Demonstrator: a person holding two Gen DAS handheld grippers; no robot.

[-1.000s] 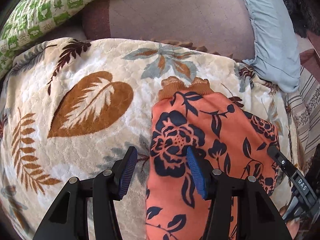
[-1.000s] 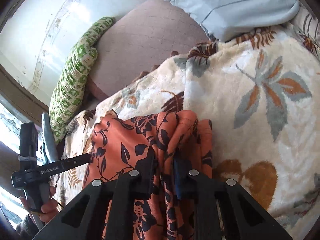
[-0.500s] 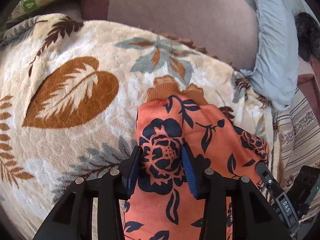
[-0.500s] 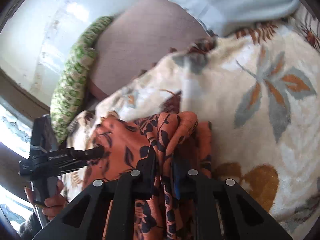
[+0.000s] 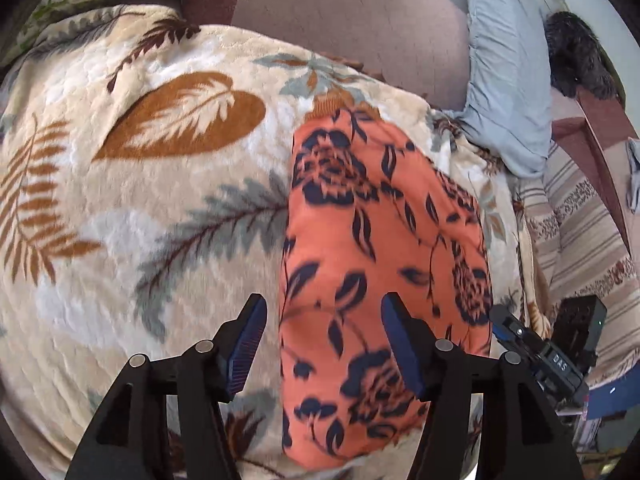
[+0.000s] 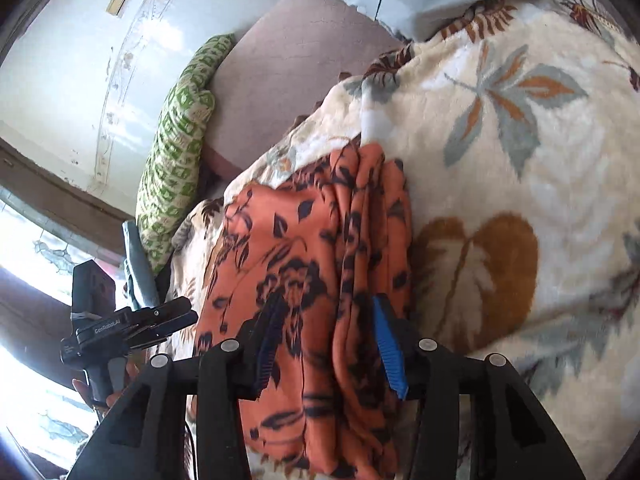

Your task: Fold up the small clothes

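On the plush cream blanket with its brown and grey leaf pattern I see the small orange garment, a soft cloth printed with dark navy flowers, lying folded into a long narrow shape with a ribbed orange cuff at its far end. My left tool has its blue ribbed pads apart above the near part of the garment, and my right tool also stands apart over the bunched pleats along its edge. On the other tool's body I read "DAS" in the left view and "GenRobot.AI" in the right view.
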